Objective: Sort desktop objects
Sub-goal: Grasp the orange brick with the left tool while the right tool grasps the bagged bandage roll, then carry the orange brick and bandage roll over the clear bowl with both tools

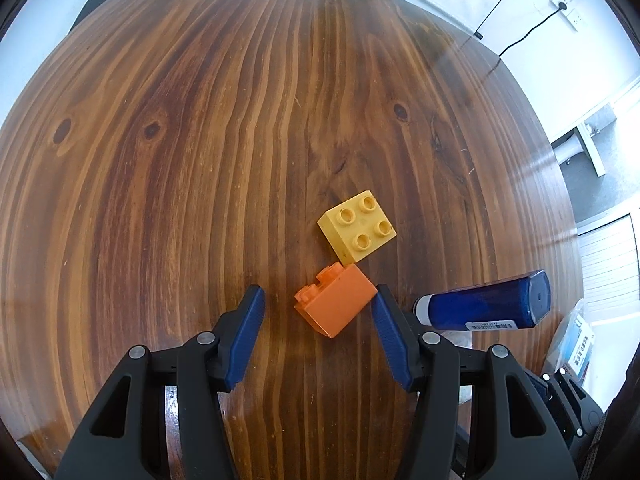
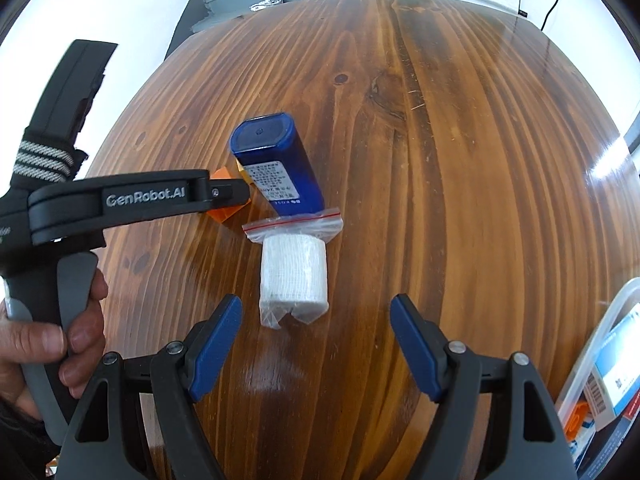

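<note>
**Handling notes: bricks, bottle and bagged gauze roll**

**Left gripper** (image 1: 318, 310). The jaws stand apart. The orange brick (image 1: 336, 304) lies between them on the wooden table (image 1: 180, 160), tipped on its side with the studs facing 10 o'clock. The right pad sits just at the brick's corner; the left pad is clear of it. Nothing is held.

**Orange brick.** Judged light, rigid and smooth-sided hard plastic. Take hold across two flat opposite faces, not across the studs or a corner, or it is likely to twist out as the pads close.

**Yellow brick** (image 1: 357, 231). Stands studs up at 1 o'clock from the orange brick, touching or nearly touching it. Same handling applies. Closing on the orange brick may nudge it.

**Right gripper** (image 2: 316, 320). The jaws are wide apart and empty. The gauze roll (image 2: 294, 276), sealed in a clear zip bag, lies just ahead between the fingertips, closer to the left one.

**Gauze roll.** Judged light and soft; the bag film is slippery. Grip across the roll's round body, not the loose bag end.

**Blue bottle** (image 2: 278, 168). Lies on its side at 12 o'clock from the roll, its neck end on the bag's sealed edge. Judged stiff, heavier, smooth. Grip across its flat sides near mid-body.
</note>
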`<action>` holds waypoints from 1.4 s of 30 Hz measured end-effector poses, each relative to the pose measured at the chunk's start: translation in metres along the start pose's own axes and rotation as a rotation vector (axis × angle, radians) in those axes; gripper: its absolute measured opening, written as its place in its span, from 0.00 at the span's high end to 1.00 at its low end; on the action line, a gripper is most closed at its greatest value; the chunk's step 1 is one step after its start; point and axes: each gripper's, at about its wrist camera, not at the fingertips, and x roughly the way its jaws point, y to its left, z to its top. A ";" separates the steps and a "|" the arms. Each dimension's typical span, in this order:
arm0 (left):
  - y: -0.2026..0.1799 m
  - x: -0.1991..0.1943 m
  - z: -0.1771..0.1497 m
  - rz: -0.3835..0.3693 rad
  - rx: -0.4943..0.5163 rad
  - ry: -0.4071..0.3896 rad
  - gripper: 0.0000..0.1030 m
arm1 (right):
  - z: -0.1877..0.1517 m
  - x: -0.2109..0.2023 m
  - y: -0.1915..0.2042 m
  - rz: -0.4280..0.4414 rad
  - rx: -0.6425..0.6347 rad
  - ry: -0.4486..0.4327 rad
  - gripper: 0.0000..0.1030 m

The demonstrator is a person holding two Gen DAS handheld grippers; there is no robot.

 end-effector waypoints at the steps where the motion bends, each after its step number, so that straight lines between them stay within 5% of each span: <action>1: 0.000 0.001 0.000 0.002 0.005 -0.002 0.43 | 0.000 -0.001 -0.001 0.001 -0.001 0.002 0.23; 6: -0.002 0.007 -0.003 0.027 0.034 -0.022 0.43 | 0.006 0.005 0.000 -0.012 -0.035 0.003 0.23; 10: -0.011 0.005 -0.015 0.088 0.084 -0.045 0.63 | 0.006 0.014 0.004 -0.018 -0.059 0.013 0.36; 21: 0.001 -0.001 -0.041 0.081 0.050 -0.043 0.72 | 0.013 0.024 0.013 -0.033 -0.108 0.016 0.61; 42: -0.018 -0.043 -0.088 0.046 0.055 -0.038 0.73 | -0.041 -0.029 -0.035 -0.040 -0.036 -0.003 0.61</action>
